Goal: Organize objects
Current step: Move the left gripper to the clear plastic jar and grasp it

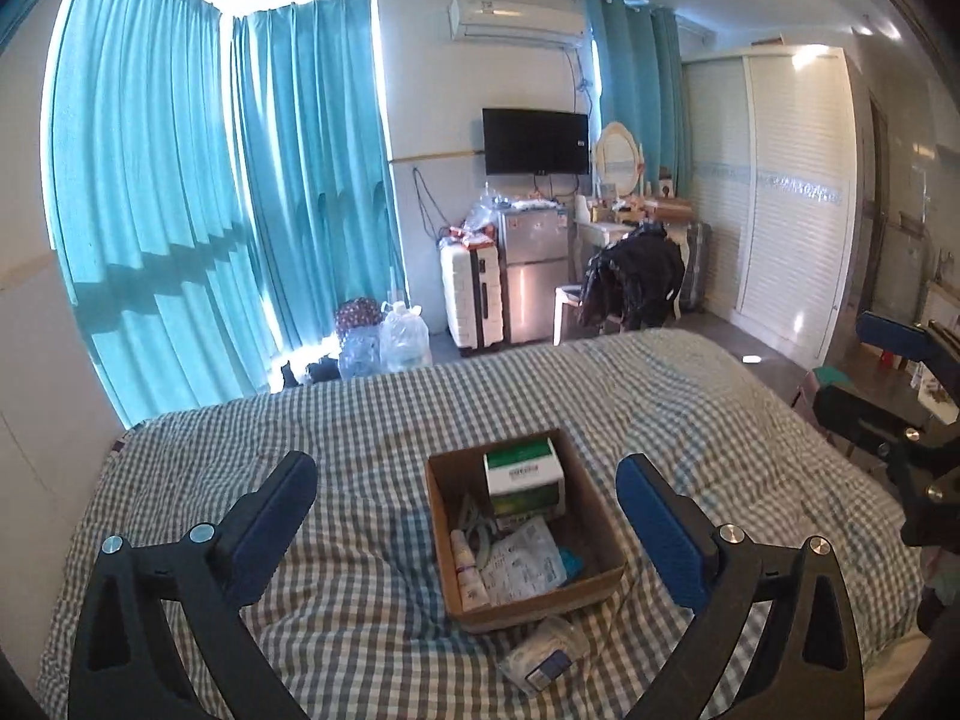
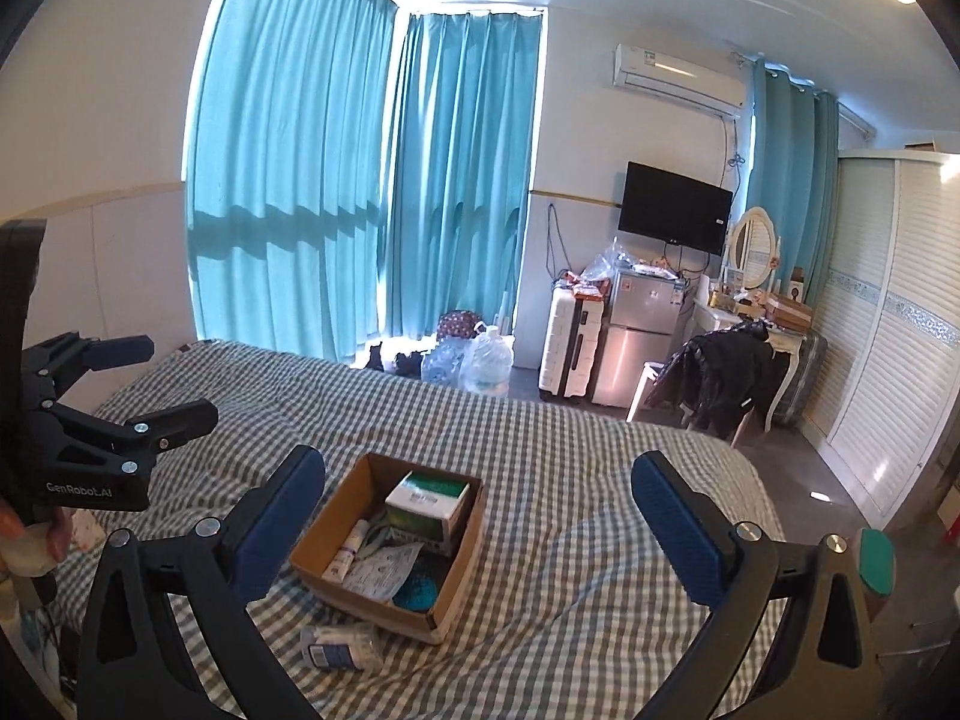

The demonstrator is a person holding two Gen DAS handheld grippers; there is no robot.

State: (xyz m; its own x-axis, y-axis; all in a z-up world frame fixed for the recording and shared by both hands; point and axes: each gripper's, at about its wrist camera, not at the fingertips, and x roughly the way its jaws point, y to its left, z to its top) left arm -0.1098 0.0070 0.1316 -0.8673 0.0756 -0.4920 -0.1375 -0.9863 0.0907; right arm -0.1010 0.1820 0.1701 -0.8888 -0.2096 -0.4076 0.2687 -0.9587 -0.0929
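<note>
An open cardboard box [image 1: 600, 519] sits on the checked bed cover; it also shows in the right wrist view [image 2: 327, 531]. Inside lie a green-and-white carton [image 1: 522, 474] [image 2: 429, 501], a small white bottle [image 1: 468, 570] [image 2: 348, 549], a printed sachet [image 1: 528, 561] and a teal item [image 2: 417, 591]. A clear packet with a blue label [image 1: 543, 654] [image 2: 339, 648] lies on the cover just in front of the box. My left gripper [image 1: 468, 510] is open and empty, held above the box. My right gripper [image 2: 480, 516] is open and empty, held above the box's right side.
The left gripper [image 2: 162, 384] shows at the left of the right wrist view, the right gripper [image 1: 888, 360] at the right edge of the left wrist view. Beyond the bed stand water jugs [image 1: 405, 333], a suitcase [image 1: 474, 294], a fridge [image 1: 534, 273] and a chair with clothes [image 1: 636, 279].
</note>
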